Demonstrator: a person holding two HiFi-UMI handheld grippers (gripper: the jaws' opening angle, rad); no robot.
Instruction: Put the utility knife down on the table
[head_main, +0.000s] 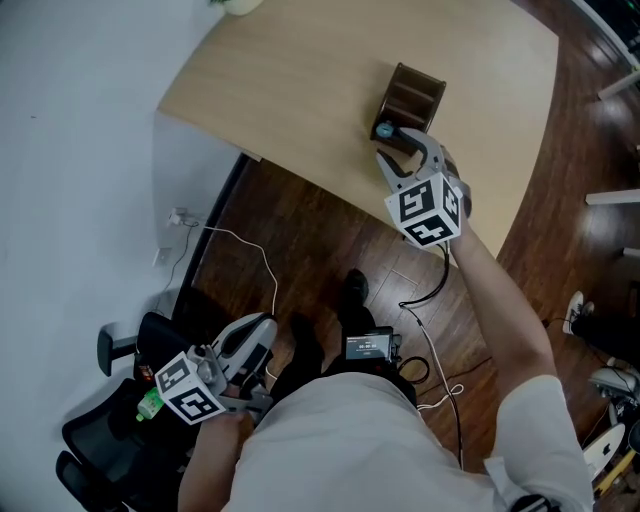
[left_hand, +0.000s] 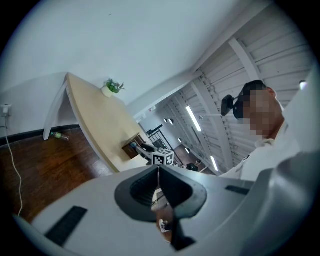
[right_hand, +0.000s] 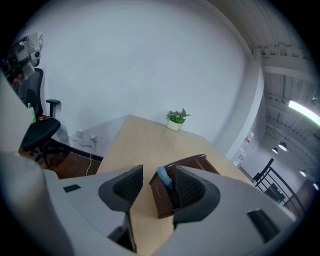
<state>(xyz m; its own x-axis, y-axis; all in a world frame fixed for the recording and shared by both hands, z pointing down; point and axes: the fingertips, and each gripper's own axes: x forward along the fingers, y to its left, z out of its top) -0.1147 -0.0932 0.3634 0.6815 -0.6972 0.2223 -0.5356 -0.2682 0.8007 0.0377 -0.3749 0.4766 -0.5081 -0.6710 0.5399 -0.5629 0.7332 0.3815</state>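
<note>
**Utility knife stands in a holder, untouched**

The right gripper view shows the right tongs spread and empty before the brown holder on the tabletop. The left gripper view shows the left tongs pressed together. Only the head view places them low, beside a black chair.

Getting bright, even indoor light across the white wall and table, casting only a soft shadow below the table edge. Glaring mildly at the ceiling strips in the left gripper view. Bending straight lines and darkening to black at both gripper views' rims, blurring the nearest foreground.
</note>
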